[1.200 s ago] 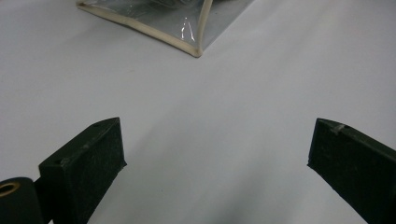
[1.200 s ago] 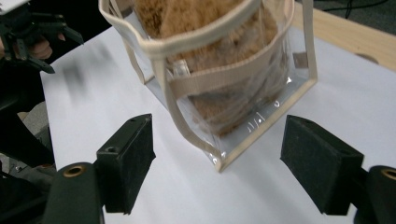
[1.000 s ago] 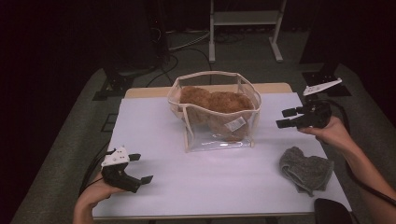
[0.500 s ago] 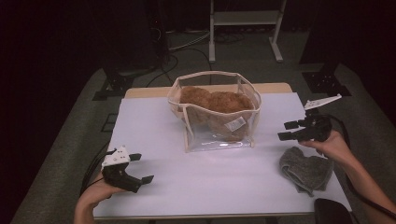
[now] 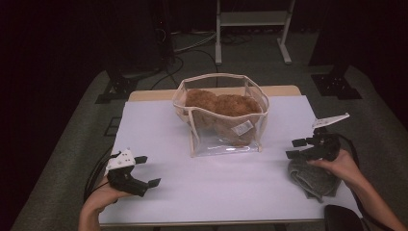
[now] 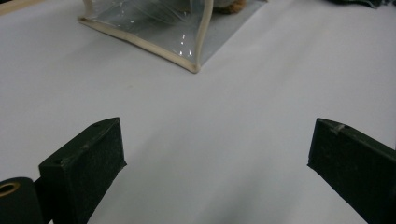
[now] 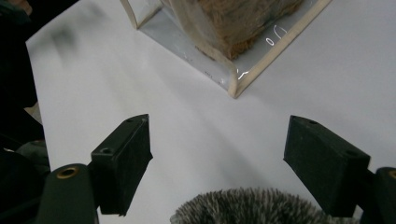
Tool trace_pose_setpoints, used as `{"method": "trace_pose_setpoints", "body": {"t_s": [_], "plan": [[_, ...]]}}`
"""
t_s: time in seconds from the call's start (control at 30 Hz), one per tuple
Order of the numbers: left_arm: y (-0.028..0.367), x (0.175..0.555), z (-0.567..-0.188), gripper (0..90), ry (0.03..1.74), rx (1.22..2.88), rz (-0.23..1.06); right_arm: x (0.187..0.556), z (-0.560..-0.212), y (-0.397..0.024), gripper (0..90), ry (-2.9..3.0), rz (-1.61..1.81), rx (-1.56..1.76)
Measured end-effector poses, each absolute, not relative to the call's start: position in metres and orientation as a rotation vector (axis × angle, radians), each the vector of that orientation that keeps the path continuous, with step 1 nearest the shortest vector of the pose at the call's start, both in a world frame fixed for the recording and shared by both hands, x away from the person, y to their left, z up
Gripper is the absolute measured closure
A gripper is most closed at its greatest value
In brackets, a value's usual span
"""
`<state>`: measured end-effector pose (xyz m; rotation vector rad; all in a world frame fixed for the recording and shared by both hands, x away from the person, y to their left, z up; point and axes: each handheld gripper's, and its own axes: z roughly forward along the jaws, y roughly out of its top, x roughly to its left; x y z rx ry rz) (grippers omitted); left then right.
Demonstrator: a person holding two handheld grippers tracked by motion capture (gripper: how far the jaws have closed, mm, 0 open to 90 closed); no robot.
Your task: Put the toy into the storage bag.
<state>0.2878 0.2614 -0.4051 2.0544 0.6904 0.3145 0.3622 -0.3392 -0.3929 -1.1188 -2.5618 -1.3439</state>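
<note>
From the high view, your right gripper (image 5: pixel 299 148) sits at the right edge of the frame, directly above a grey fuzzy cloth (image 5: pixel 310 177) lying on the white desk (image 5: pixel 221 183). Its jaws are spread wide with nothing between them. The step in hand looks like the reach for that cloth. Near the top centre of the desk stands a clear bag (image 5: pixel 222 115) with cream piping, open at the top and holding a brown plush item (image 5: pixel 226 106). Your left gripper (image 5: pixel 144 171) rests low at the lower left of the frame, jaws spread and empty, well apart from the bag. Around the desk the room is dark, with grey carpet, cables and a white metal stand at the upper middle.

In the left gripper view, the two black jaws stand far apart over bare white desk. A corner of the clear bag (image 6: pixel 187 42) shows at the top centre.

In the right gripper view, the jaws are spread wide, and the grey cloth's fuzzy edge (image 7: pixel 252 207) rises at the bottom centre, just below and between them. Whether the pads touch it yet is hard to tell. The bag's corner (image 7: pixel 233 70) fills the upper middle. Your next move probably calls for lowering further, so the jaws straddle a fold, then closing on it.
</note>
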Motion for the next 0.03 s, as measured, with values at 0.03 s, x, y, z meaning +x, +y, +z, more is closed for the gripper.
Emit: {"method": "trace_pose_setpoints", "body": {"t_s": [0.03], "plan": [[0.2599,0.2879,-0.4038,3.0,0.69,2.046,0.316,0.3604,-0.3937,-0.3386,21.6,-2.571,-1.342,-1.12]]}}
